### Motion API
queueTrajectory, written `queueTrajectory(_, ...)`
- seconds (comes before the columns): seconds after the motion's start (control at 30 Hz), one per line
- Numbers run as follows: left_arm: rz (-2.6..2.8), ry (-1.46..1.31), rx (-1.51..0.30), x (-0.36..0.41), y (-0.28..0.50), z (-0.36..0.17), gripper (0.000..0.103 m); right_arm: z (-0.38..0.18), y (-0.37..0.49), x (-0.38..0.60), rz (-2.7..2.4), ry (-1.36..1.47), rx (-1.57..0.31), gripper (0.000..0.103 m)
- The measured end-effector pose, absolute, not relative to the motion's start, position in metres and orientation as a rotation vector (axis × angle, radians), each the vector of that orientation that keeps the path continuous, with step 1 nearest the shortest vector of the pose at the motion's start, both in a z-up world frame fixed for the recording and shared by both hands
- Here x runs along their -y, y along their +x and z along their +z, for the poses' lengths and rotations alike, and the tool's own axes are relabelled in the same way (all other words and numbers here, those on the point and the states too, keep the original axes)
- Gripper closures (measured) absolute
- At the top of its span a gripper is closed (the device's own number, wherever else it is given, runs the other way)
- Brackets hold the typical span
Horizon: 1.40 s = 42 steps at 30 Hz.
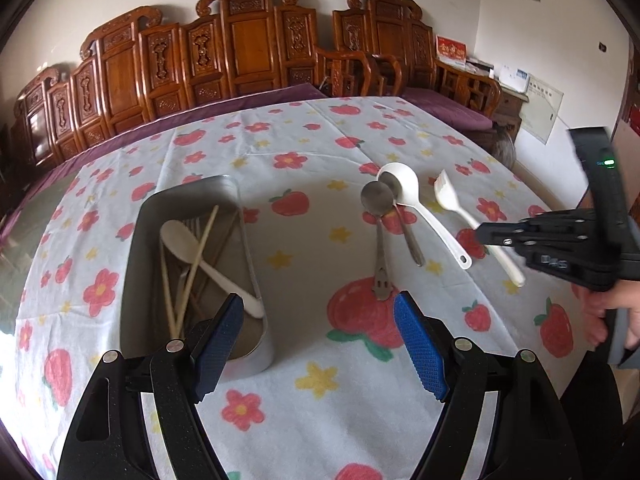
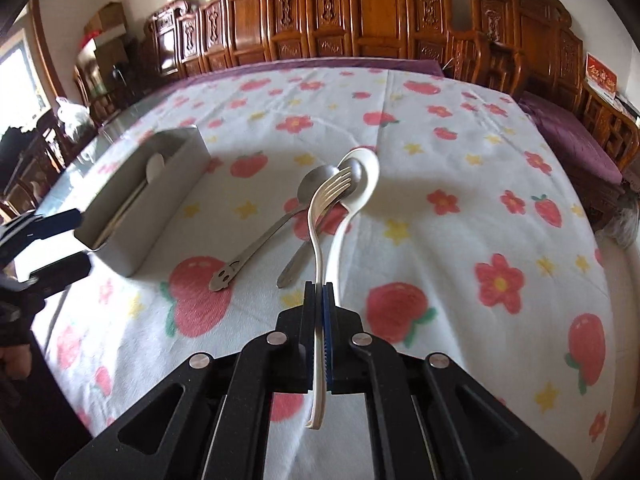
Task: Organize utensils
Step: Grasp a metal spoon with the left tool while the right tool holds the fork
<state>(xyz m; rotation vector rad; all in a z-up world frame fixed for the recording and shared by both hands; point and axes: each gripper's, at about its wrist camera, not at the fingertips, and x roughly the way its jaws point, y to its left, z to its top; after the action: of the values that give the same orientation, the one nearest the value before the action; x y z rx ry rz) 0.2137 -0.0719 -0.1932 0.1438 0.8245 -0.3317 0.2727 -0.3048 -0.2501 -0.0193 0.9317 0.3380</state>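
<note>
My right gripper (image 2: 319, 286) is shut on the handle of a white plastic fork (image 2: 335, 185), whose tines point away over the other utensils. From the left wrist view, that fork (image 1: 450, 194) runs into the right gripper (image 1: 482, 236) at the right. A metal spoon with a smiley-face handle (image 1: 378, 240), a second metal spoon (image 1: 408, 236) and a white ladle-like spoon (image 1: 404, 194) lie on the flowered tablecloth. My left gripper (image 1: 318, 300) stands open and empty just right of the grey utensil box (image 1: 136, 240), which holds chopsticks, a white spoon and forks.
The box (image 2: 160, 184) sits at the table's left, with the left gripper (image 2: 76, 240) beside its near end. Carved wooden chairs (image 1: 248, 44) line the far side. A person's hand (image 1: 608, 312) holds the right gripper's grip.
</note>
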Motion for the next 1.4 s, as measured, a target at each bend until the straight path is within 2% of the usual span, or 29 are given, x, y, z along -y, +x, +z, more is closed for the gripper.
queueTrajectory(0.23, -0.357, 0.157, -0.884, 0.109, 0.248, -0.203, 0.030, -0.253, 0.262, 0.335, 0.339, -0.008, -0.921, 0.099)
queueTrajectory(0.33, -0.365, 0.188, -0.921, 0.131, 0.269, -0.212, 0.040, -0.258, 0.261, 0.350, 0.337, 0.012, -0.922, 0.099)
queueTrajectory(0.47, -0.370, 0.198, -0.967, 0.150, 0.295, -0.222, 0.046, -0.267, 0.261, 0.362, 0.344, 0.031, -0.924, 0.099)
queueTrajectory(0.7, -0.365, 0.212, -1.053, 0.175, 0.333, -0.244, 0.067, -0.276, 0.265, 0.374, 0.365, 0.049, -0.928, 0.099)
queueTrajectory(0.87, -0.358, 0.243, -1.097, 0.187, 0.342, -0.259, 0.074, -0.277, 0.268, 0.380, 0.370, 0.072, -0.926, 0.099)
queueTrajectory(0.93, -0.351, 0.248, -1.097, 0.188, 0.344, -0.261, 0.082, -0.274, 0.268, 0.383, 0.371, 0.086, -0.921, 0.099)
queueTrajectory(1.23, -0.319, 0.274, -1.124, 0.196, 0.349, -0.266, 0.085, -0.267, 0.266, 0.387, 0.383, 0.107, -0.906, 0.099)
queueTrajectory(1.3, -0.336, 0.260, -1.132, 0.197, 0.351, -0.267, 0.097, -0.266, 0.265, 0.387, 0.384, 0.107, -0.904, 0.099)
queueTrajectory(1.4, -0.331, 0.271, -1.141, 0.198, 0.353, -0.266, 0.098, -0.262, 0.261, 0.388, 0.382, 0.102, -0.903, 0.099)
